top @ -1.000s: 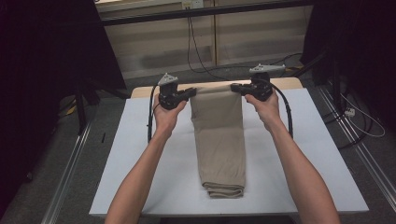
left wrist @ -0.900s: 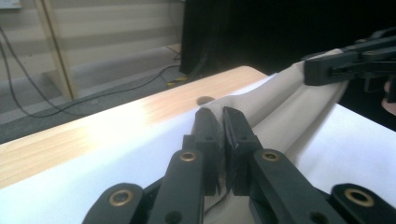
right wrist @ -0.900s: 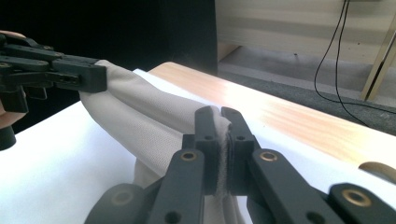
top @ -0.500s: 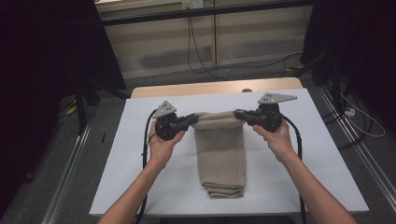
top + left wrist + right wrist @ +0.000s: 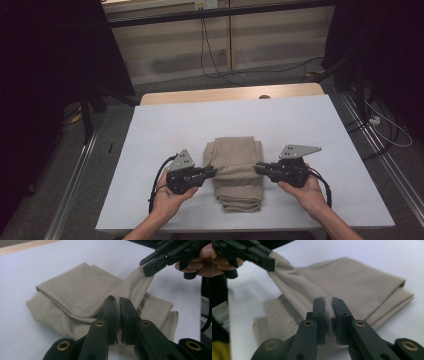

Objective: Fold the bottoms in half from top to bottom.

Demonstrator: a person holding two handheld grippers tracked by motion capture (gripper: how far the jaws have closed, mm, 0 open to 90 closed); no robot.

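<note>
The folded beige cloth garment lies on the white worktop near its front edge; the left gripper is clamped on its left side; the right gripper, whose jaws have just been opening slightly, pinches its right side.

The trousers are beige woven cloth, matt, with a fine ribbed weave and stitched hems. The worktop has a smooth, matt white cover, with pale bare wood along its far edge. The left tongs and right tongs are matt black plastic with brass-coloured rivets. Each carries a dull grey metal plate and a glossy black cable.
</note>
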